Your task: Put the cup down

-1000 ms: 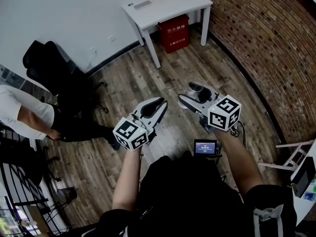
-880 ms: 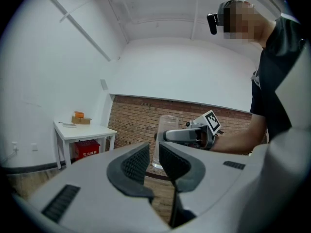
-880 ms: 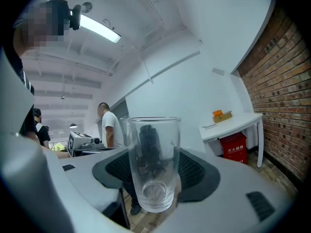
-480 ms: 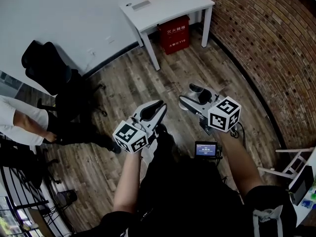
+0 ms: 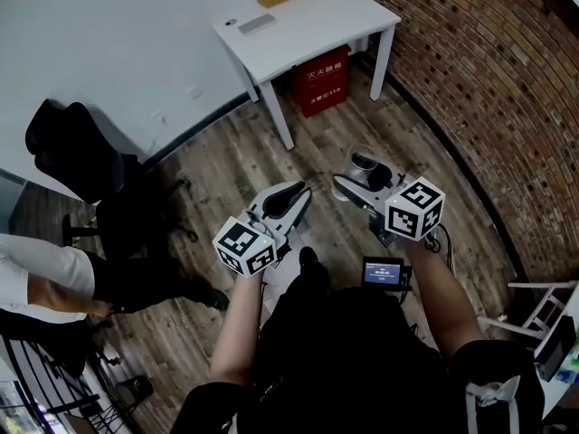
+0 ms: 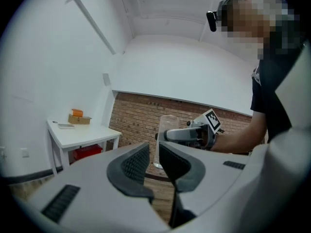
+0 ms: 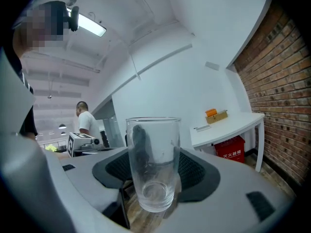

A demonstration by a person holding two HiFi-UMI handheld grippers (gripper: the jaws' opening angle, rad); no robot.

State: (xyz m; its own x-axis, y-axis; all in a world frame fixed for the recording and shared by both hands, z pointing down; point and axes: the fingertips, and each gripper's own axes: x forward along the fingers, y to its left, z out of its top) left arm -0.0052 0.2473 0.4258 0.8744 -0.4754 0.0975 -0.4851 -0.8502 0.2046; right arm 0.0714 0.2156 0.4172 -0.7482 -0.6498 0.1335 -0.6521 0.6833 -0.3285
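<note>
Bright, even indoor light; heavy fisheye curvature, dark vignetted corners

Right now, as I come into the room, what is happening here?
A person holds a two-jaw gripper in each hand. The right gripper is shut on a clear glass cup, which stands upright between its jaws, above the wooden floor. The left gripper is shut and holds nothing. The cup is not yet put down; a white table stands ahead, beside the brick wall. Another person in a white shirt is at the left.
</note>
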